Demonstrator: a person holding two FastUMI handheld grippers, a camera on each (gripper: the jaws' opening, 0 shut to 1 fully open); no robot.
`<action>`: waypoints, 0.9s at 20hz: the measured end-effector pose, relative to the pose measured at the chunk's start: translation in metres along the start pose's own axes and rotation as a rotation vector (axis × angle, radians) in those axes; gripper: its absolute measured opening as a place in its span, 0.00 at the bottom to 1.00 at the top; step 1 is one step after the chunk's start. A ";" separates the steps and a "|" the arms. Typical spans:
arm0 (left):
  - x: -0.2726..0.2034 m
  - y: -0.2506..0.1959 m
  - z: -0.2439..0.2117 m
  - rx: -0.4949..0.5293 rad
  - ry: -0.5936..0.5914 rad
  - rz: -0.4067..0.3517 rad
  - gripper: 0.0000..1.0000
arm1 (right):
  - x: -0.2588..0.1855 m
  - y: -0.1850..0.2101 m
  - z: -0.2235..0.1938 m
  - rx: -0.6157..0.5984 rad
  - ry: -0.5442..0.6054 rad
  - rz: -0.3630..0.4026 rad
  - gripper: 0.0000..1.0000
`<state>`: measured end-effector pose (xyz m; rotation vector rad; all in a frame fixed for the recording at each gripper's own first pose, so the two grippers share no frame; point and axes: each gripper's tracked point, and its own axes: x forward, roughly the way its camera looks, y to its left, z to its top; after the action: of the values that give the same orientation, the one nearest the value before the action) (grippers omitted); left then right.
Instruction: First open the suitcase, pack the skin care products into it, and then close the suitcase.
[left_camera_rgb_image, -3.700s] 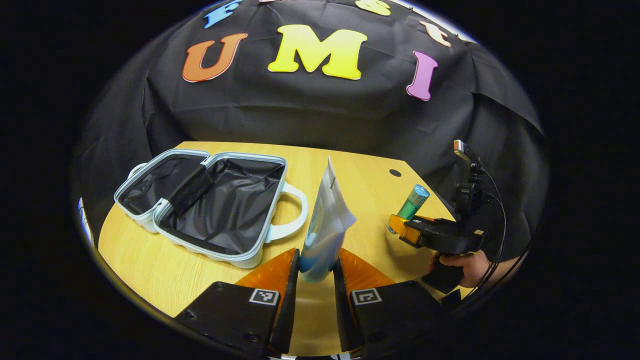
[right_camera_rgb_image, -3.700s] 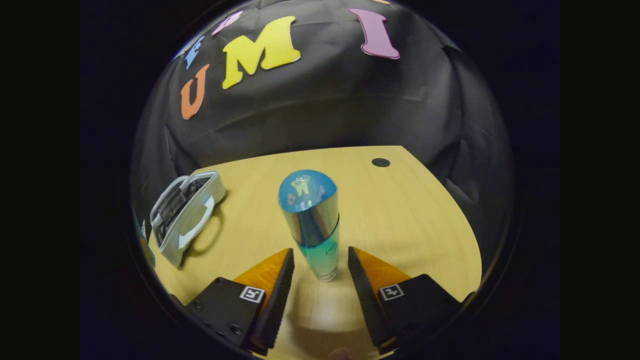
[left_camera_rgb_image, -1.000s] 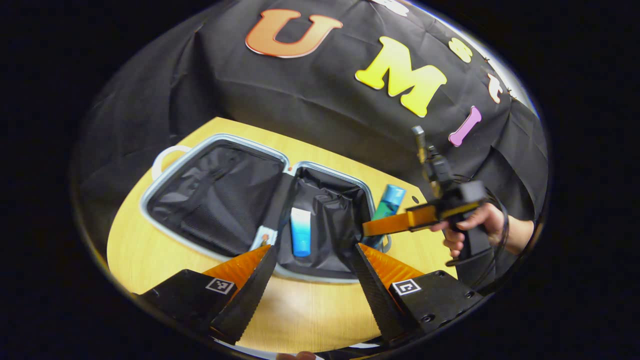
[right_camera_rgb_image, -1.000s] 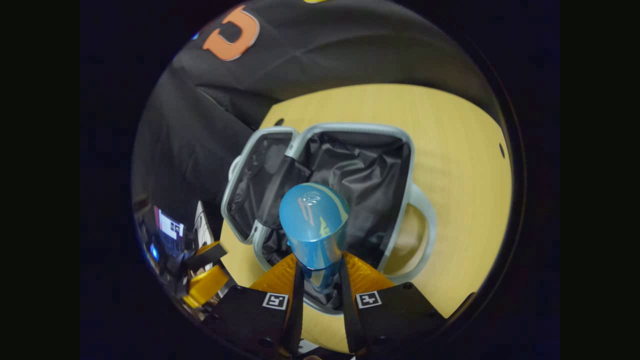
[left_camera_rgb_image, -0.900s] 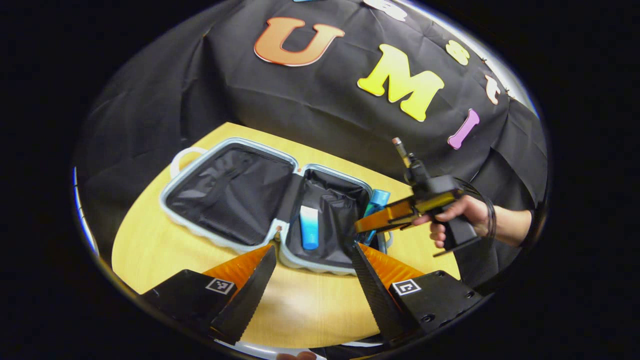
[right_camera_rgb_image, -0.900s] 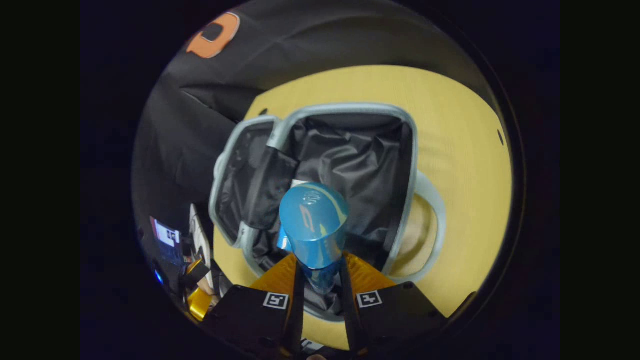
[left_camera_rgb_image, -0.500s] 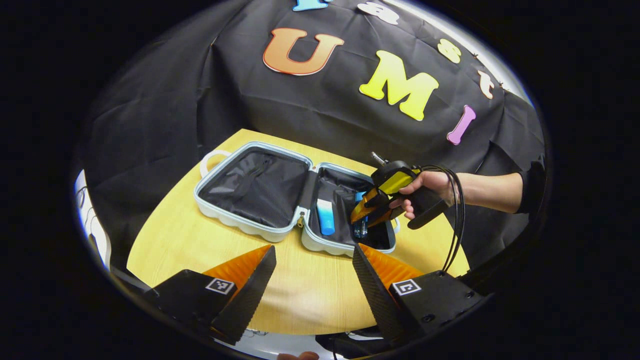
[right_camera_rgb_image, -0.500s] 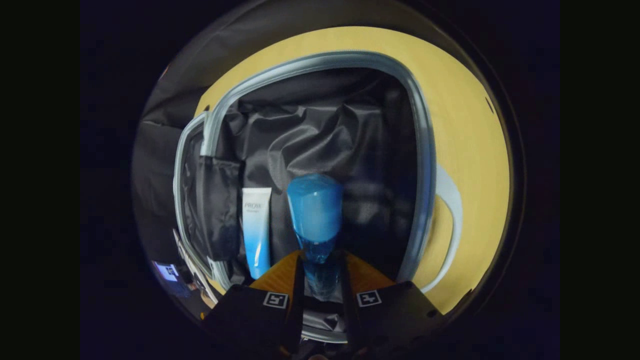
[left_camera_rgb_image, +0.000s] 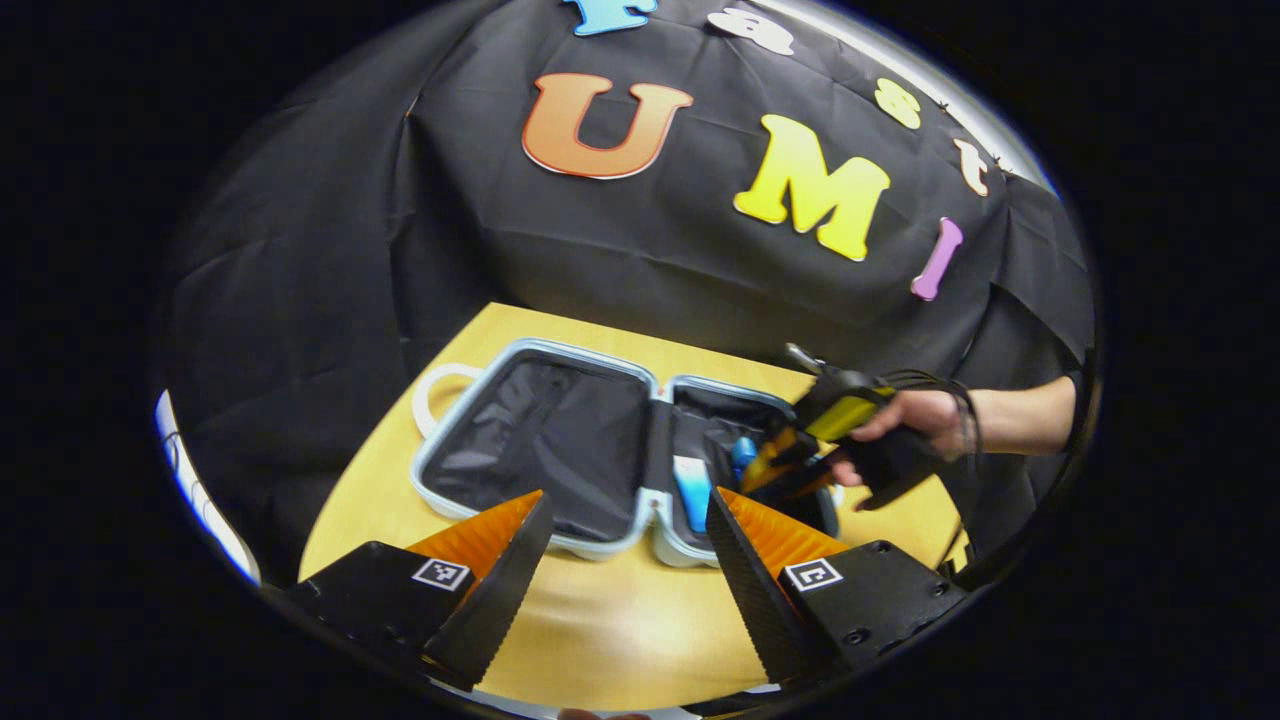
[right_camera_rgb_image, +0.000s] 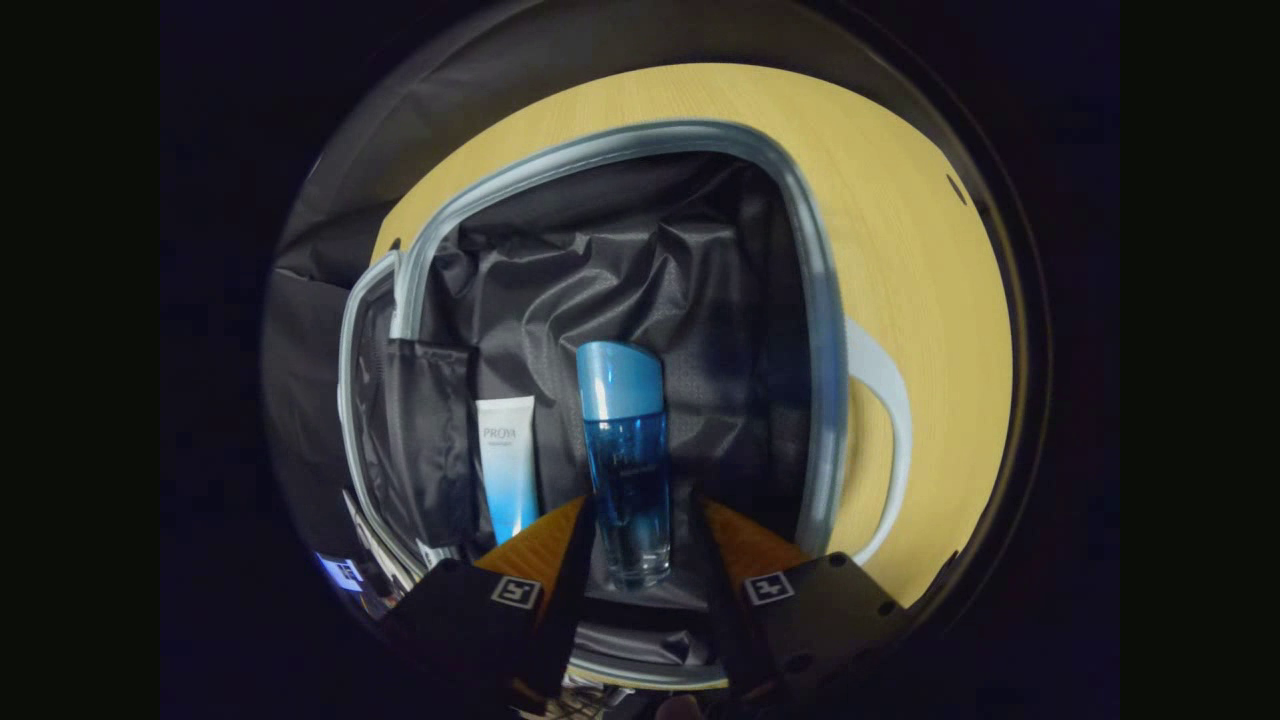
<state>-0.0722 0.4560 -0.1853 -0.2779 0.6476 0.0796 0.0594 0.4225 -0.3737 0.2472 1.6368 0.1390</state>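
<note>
The pale-blue suitcase (left_camera_rgb_image: 600, 545) lies open on the wooden table (left_camera_rgb_image: 620, 640), both halves lined in black. In the right gripper view a blue bottle (right_camera_rgb_image: 625, 460) lies flat in the near half, beside a white-and-blue tube (right_camera_rgb_image: 507, 465). My right gripper (right_camera_rgb_image: 638, 498) is open, a finger on either side of the bottle's lower end with small gaps. In the left gripper view that gripper (left_camera_rgb_image: 775, 465), held by a hand (left_camera_rgb_image: 915, 415), reaches into the right half, where the tube (left_camera_rgb_image: 690, 485) shows. My left gripper (left_camera_rgb_image: 626, 494) hovers open in front of the case, holding nothing.
The case's white handle (right_camera_rgb_image: 880, 400) sticks out to the right over bare table; another handle (left_camera_rgb_image: 432, 385) is at the far left. The table's front edge curves just below my left fingers. Black cloth hangs behind the table. A small hole (right_camera_rgb_image: 953, 188) marks the tabletop.
My right gripper lowered the blue bottle into the case beside the tube and opened off it; the bottle now lies flat. My left gripper drew back a little, staying open.
</note>
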 end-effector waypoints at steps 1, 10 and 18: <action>0.012 0.027 0.009 -0.020 0.011 0.020 0.98 | -0.010 0.003 -0.004 0.005 -0.007 0.030 0.64; 0.131 0.211 0.048 -0.047 0.150 0.154 0.98 | -0.118 -0.040 -0.067 -0.180 -0.088 0.248 0.74; 0.191 0.240 0.003 -0.022 0.307 0.220 0.94 | -0.173 -0.145 -0.074 -0.212 -0.320 0.180 0.74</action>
<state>0.0430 0.6851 -0.3542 -0.2410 0.9817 0.2584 -0.0137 0.2447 -0.2347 0.2405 1.2700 0.3879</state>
